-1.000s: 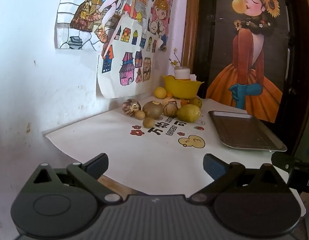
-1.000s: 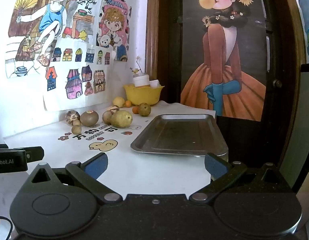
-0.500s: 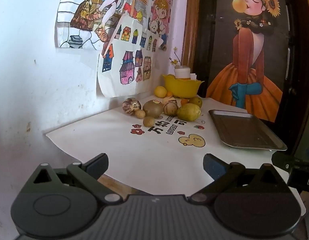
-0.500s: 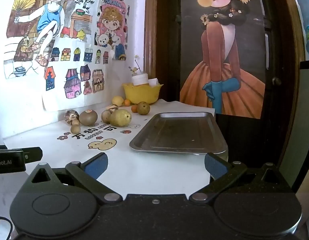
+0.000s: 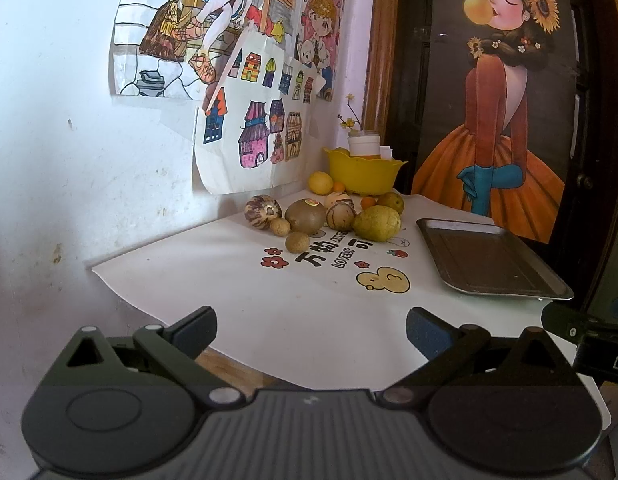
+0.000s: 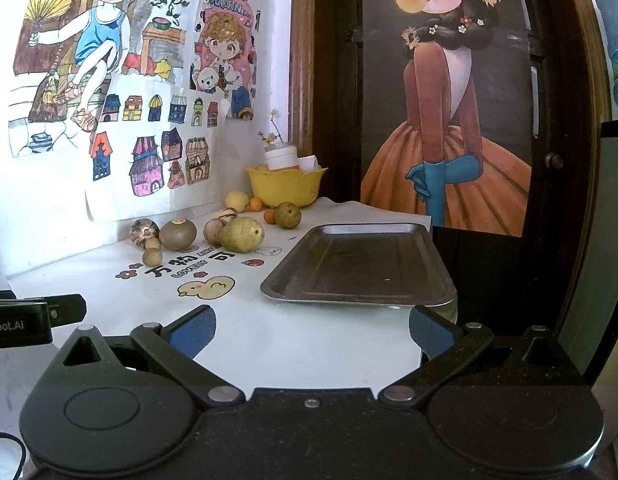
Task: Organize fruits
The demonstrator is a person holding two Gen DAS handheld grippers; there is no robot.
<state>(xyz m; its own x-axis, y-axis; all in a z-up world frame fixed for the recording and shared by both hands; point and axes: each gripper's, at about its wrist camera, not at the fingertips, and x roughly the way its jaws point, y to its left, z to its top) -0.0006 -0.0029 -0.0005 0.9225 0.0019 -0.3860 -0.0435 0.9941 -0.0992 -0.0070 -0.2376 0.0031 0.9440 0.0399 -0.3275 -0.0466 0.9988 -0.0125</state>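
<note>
Both tools hang back at the near table edge, nothing held: left gripper (image 5: 311, 328) w/ jaws wide apart, right gripper (image 6: 312, 326) likewise. The fruits (image 5: 329, 212) sit clustered at the far wall beside the yellow bowl (image 5: 365, 176); the metal tray (image 6: 361, 266) to the right looks empty, prob. the drop spot. Likely step: first reach. Go for the big yellow-green fruit (image 6: 242, 234), nearest the tray. Approach low, straddle its widest part, close gently so neighbours touching it don't roll.

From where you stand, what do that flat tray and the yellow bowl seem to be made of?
Tray: probably metal, a dull grey sheen, with a thin rolled rim that catches light. Yellow bowl: likely plastic, uniformly bright, smooth, with a moulded scalloped edge.
</note>
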